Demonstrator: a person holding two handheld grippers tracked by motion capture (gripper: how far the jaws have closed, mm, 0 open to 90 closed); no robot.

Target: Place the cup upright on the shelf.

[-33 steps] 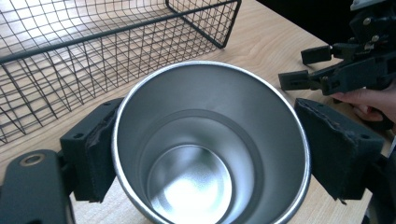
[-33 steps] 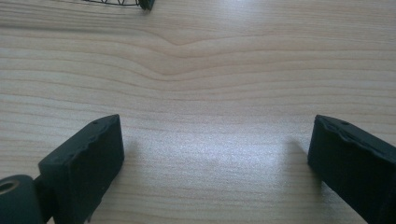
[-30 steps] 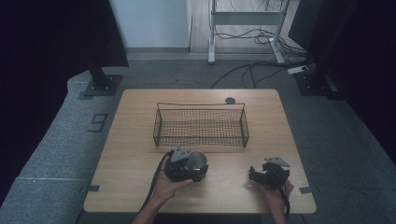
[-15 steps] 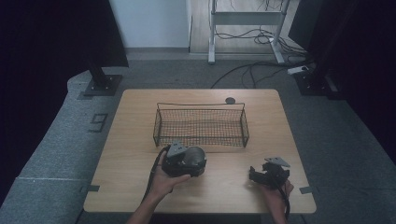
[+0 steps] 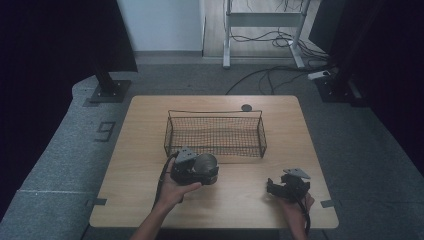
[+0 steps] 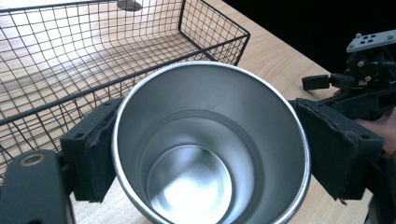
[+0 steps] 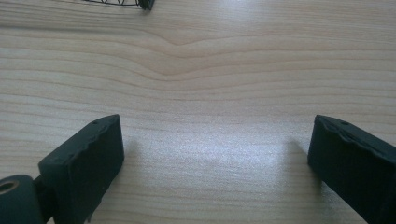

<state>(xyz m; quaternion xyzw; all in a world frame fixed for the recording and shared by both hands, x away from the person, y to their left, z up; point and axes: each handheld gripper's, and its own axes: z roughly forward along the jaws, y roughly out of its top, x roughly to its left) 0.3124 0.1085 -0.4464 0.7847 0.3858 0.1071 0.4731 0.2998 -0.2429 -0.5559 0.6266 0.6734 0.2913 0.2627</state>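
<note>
Gripping a steel cup (image 6: 210, 144) between its two jaws, the left gripper (image 5: 196, 169) sits just beside the near wall of the wire basket (image 5: 215, 131), the cup's rim facing the camera. The basket's interior lies open beyond that edge. The right gripper (image 5: 286, 186) rests near the table's (image 5: 145, 130) front right edge, jaws spread wide over bare wood, well apart from the basket's corner.

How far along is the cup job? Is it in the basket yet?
Not yet. Done: the left hand-held gripper has clamped the metal cup. In hand: it holds the cup beside the wire basket. Left: getting it inside, probably. The right hand-held gripper rests open.
</note>
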